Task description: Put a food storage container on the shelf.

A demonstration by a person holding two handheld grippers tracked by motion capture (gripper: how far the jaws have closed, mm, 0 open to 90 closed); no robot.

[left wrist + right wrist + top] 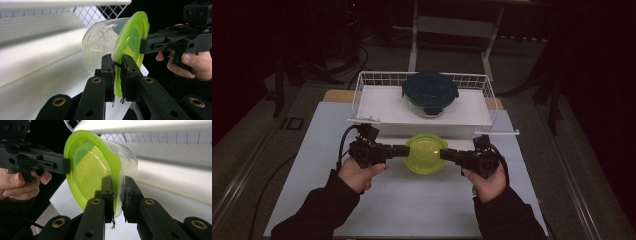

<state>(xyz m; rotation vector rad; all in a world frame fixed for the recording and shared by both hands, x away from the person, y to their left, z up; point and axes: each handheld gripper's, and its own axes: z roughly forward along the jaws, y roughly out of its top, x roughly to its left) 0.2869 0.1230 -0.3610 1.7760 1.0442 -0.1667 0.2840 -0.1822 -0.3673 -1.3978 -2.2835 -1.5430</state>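
I have my left gripper point(401, 150) and my right gripper point(445, 153) on opposite edges of the green-lidded container point(426, 153), each pair of fingers clamped on the lid's rim. Gripping both sides keeps it level and shares the weight, I judge, since a one-sided pinch on that thin lip would let it tip. It hangs between my hands just above the counter point(412, 205), in front of the white wire basket point(362, 95). Farther back in that basket sits a dark-lidded container point(430, 92). The basket's near front edge point(432, 131) stands in the way, so going in means clearing it first.
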